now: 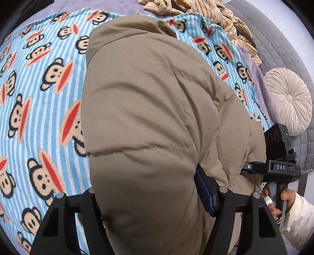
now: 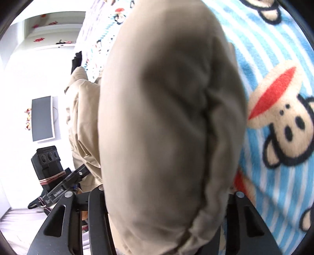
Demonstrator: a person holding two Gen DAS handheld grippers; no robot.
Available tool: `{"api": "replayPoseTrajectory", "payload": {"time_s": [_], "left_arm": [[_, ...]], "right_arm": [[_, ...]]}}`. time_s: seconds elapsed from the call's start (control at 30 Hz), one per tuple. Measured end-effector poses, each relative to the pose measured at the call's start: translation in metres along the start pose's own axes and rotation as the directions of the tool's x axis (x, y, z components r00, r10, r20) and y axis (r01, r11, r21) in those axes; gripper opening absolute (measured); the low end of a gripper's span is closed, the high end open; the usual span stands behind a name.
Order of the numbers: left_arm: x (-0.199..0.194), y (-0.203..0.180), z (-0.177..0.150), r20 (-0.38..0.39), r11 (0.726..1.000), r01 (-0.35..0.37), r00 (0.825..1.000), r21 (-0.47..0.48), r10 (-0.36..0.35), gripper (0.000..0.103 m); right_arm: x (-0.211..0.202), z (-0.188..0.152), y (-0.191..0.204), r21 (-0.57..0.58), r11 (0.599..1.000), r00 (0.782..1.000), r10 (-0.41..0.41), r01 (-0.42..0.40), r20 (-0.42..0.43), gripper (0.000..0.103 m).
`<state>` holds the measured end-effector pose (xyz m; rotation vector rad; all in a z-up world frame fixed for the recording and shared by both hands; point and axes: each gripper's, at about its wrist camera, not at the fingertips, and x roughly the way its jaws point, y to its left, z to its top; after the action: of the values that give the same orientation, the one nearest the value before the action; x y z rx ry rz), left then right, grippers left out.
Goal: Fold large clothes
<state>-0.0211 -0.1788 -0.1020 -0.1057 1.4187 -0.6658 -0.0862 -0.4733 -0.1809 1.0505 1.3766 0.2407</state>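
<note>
A tan puffy quilted jacket (image 1: 149, 109) lies on a blue-striped monkey-print blanket (image 1: 39, 109) on a bed. My left gripper (image 1: 155, 208) is shut on a thick fold of the jacket, which bulges up between its jaws and hides the fingertips. My right gripper (image 2: 166, 215) is likewise shut on a thick fold of the same jacket (image 2: 168, 109), filling the right wrist view. The right gripper's body also shows at the right of the left wrist view (image 1: 278, 168), held by a hand. The left gripper's body shows at the lower left of the right wrist view (image 2: 57, 188).
A beige striped garment (image 1: 206, 11) is bunched at the bed's far edge. A round pleated cushion (image 1: 288, 100) lies on grey quilted bedding (image 1: 274, 47) at right. The blanket (image 2: 278, 98) lies to the right in the right wrist view; a white wall with a dark panel (image 2: 42, 117) is at left.
</note>
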Motion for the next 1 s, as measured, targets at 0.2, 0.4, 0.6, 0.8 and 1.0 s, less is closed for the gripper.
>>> {"api": "replayPoseTrajectory", "payload": {"time_s": [0.2, 0.4, 0.6, 0.8, 1.0], "left_arm": [[-0.043, 0.016, -0.001, 0.071, 1.0, -0.006, 0.997, -0.006, 0.007, 0.071], [-0.083, 0.068, 0.008, 0.12, 1.0, -0.01, 0.993, -0.024, 0.013, 0.071], [-0.121, 0.152, 0.033, 0.125, 1.0, -0.005, 0.992, -0.013, 0.007, 0.071], [-0.156, 0.246, 0.058, 0.162, 0.997, -0.07, 0.984, -0.043, 0.076, 0.071], [-0.135, 0.326, 0.071, 0.143, 0.978, -0.155, 0.974, -0.142, 0.175, 0.077]], "right_arm": [[0.0, 0.001, 0.036, -0.042, 0.999, 0.999, 0.035, -0.034, 0.022, 0.054], [0.029, 0.011, 0.086, -0.098, 0.995, 0.999, 0.03, -0.027, 0.027, 0.054], [0.084, 0.007, 0.144, -0.121, 0.992, 0.998, 0.027, -0.019, 0.059, 0.054], [0.166, 0.018, 0.211, -0.134, 0.99, 0.996, 0.048, -0.038, 0.072, 0.054], [0.244, 0.051, 0.253, -0.18, 0.984, 0.999, 0.01, -0.004, 0.031, 0.054]]}}
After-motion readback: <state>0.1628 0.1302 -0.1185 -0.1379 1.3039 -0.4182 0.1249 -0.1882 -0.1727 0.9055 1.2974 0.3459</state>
